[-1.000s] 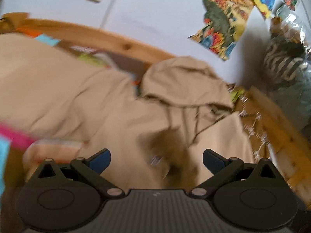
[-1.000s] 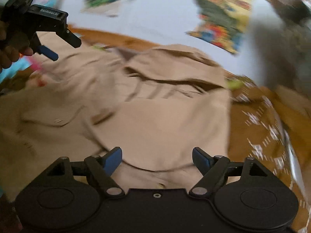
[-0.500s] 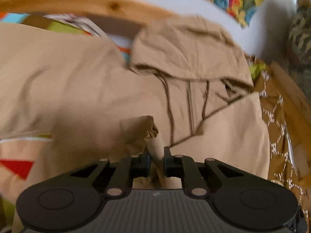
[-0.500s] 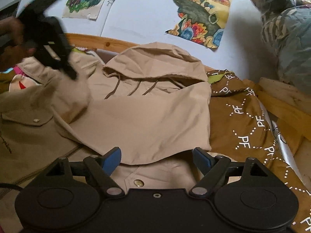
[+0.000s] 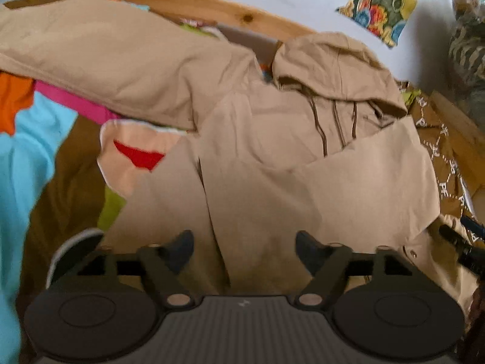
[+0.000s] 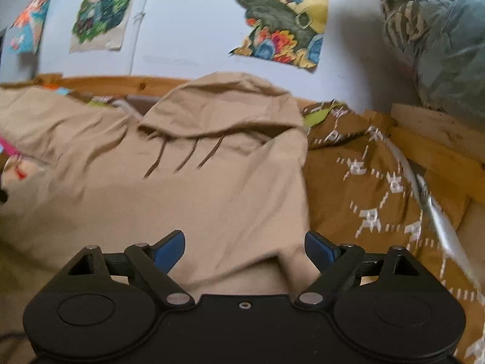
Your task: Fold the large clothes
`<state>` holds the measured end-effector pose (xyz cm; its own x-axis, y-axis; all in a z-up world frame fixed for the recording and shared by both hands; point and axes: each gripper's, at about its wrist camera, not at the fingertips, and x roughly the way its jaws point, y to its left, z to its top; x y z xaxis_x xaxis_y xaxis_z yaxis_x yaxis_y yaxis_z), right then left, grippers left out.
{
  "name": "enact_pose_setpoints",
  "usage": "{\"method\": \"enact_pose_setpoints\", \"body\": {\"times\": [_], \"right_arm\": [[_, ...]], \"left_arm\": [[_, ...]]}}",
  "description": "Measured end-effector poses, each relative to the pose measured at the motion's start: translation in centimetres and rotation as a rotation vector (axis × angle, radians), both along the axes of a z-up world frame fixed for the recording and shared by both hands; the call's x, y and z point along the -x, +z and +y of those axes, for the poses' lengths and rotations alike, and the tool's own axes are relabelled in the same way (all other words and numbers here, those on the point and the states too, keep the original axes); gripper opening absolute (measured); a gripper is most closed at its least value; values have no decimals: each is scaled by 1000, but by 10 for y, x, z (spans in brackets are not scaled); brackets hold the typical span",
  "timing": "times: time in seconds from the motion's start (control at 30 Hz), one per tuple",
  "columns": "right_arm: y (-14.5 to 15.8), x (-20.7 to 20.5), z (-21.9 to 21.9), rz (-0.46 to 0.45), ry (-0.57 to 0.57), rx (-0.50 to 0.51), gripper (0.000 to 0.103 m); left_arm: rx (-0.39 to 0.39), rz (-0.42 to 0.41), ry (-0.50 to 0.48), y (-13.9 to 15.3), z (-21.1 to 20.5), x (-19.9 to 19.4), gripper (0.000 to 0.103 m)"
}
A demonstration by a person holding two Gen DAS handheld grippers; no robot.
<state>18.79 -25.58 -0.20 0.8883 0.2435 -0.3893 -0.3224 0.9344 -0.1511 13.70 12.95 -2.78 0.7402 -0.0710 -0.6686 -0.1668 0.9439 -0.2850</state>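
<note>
Left hand-held gripper [image 5: 245,247] spread wide, holding nothing, above tan hoodie [image 5: 303,166]. Right hand-held gripper [image 6: 245,247] likewise wide apart and empty over hoodie's edge, beside brown blanket [image 6: 379,188].

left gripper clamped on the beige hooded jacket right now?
No: in the left wrist view the left gripper has its fingers spread apart over the beige hooded jacket, gripping no fabric.

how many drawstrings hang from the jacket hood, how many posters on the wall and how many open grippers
drawstrings below the hood: 3
posters on the wall, right wrist view: 3
open grippers: 2, left gripper and right gripper
total: 8
</note>
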Motion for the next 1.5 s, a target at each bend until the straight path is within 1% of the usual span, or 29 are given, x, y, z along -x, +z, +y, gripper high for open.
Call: {"method": "enact_pose_setpoints", "body": {"times": [0.07,0.17,0.2,0.23,0.27,0.3,0.33,0.37,0.4,0.47,0.5,0.57,0.6,0.67,0.7,0.73,0.77,0.8,0.83,0.87,0.93,1.0,1.03,1.1,1.2,1.27,1.33,1.4,1.5], "right_arm": [[14,-33,-2,7,-2,-22,93],[21,-92,-1,12,-17,-23,91],[20,-116,1,38,-44,-20,85],[19,-135,1,73,-67,-35,72],[17,-154,-1,120,-89,-72,63],[14,-175,-6,186,-114,-136,33],[11,-187,-10,232,-131,-183,11],[11,-195,-15,264,-158,-224,11],[14,-197,-20,241,-188,-228,7],[17,-193,-23,163,-212,-178,6],[12,-194,-24,148,-222,-145,6],[-4,-204,-21,178,-231,-54,8],[-11,-203,-18,156,-225,-8,9],[-9,-194,-13,106,-228,30,18],[-5,-185,-13,94,-223,14,25],[-1,-175,-14,81,-199,-11,36],[2,-164,-13,69,-177,-25,43],[6,-147,-12,49,-150,-34,57],[8,-131,-12,35,-133,-42,66],[11,-114,-10,27,-99,-59,70],[14,-78,-4,30,-25,-91,87],[11,-44,1,29,27,-127,95],[9,-31,7,30,46,-140,98],[2,-2,14,36,60,-174,101],[-8,12,32,125,131,-176,101],[-9,16,41,126,163,-167,101],[-9,15,47,120,175,-171,101],[-10,14,49,137,179,-183,101],[-14,10,46,159,165,-196,101]], "left_arm": [[-18,-9,5,2,5,-6,80],[-84,3,7,2,-2,-31,80],[-121,9,3,-2,-6,-38,78],[-149,18,3,-5,-9,-43,75],[-167,32,2,-8,-14,-49,71],[-169,49,1,-12,-17,-53,69],[-161,59,-3,-15,-19,-56,66],[-154,68,0,-18,-22,-57,63],[-156,70,2,-20,-25,-57,60],[-189,87,-2,-24,-33,-58,49],[-202,104,-10,-26,-36,-59,46],[-230,123,-26,-33,-42,-60,46],[-258,119,-38,-35,-46,-59,46],[-273,113,-51,-33,-47,-58,47],[-244,113,-52,-30,-43,-55,47],[-203,106,-52,-26,-37,-52,50],[-156,81,-47,-20,-28,-44,55],[-132,50,-36,-14,-20,-36,59],[-125,19,-20,-7,-12,-28,68],[-129,-10,2,1,-1,-20,75],[-157,-61,70,20,25,-2,79],[-178,-96,168,37,54,10,83],[-183,-106,230,45,71,14,85],[-165,-122,401,63,110,19,85],[-79,-186,638,86,165,26,85],[1,-203,770,94,198,27,85],[87,-196,858,93,224,22,84],[139,-167,896,87,241,13,79],[185,-150,953,77,253,4,57]]}}
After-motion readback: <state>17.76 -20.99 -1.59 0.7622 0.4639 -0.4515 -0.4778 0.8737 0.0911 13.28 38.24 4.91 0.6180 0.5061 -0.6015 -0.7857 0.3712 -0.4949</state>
